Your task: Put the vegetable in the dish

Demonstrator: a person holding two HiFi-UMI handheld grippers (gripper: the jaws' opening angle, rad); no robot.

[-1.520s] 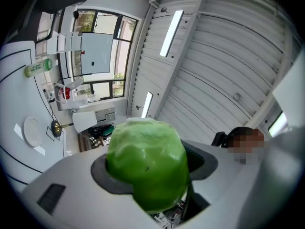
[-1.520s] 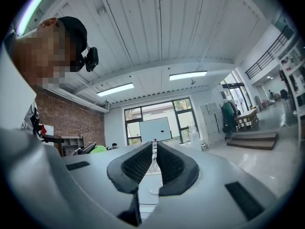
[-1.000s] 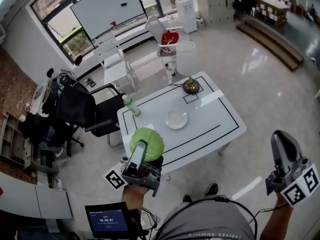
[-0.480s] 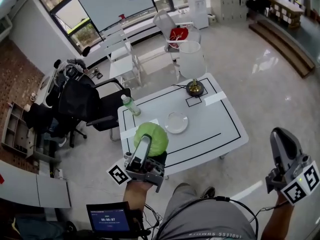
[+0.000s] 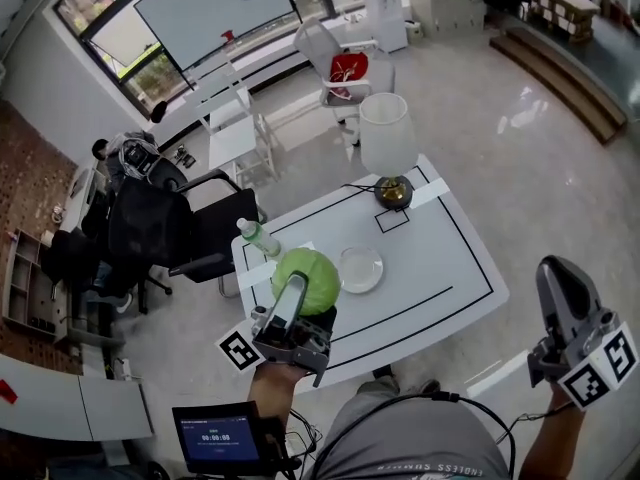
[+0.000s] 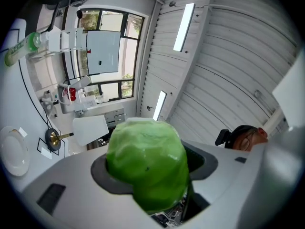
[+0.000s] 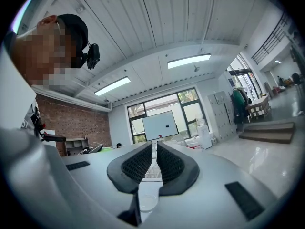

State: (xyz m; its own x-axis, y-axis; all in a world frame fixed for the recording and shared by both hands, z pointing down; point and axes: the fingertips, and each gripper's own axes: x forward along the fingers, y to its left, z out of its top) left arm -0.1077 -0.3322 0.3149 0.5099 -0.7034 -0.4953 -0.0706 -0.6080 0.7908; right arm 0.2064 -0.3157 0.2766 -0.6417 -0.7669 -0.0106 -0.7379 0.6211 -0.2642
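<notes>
A round green cabbage point(image 5: 306, 279) is gripped between the jaws of my left gripper point(image 5: 303, 296), which is shut on it. It hangs above the near left part of the white table point(image 5: 450, 258). In the left gripper view the cabbage point(image 6: 147, 166) fills the space between the pads. The clear round dish point(image 5: 360, 268) lies on the table just right of the cabbage; it also shows at the left edge of the left gripper view as the dish point(image 6: 12, 151). My right gripper point(image 5: 556, 280) is held low at the right, off the table, shut with nothing in it point(image 7: 155, 162).
A lamp point(image 5: 388, 136) with a white shade and brass base stands at the table's far edge. A green-capped bottle point(image 5: 258, 236) lies at the far left corner. Black office chairs point(image 5: 170, 230) stand left of the table. Black lines are marked on the tabletop.
The table has come nearer in the head view. The left gripper with the cabbage is now closer to the dish. The right gripper has barely moved.
</notes>
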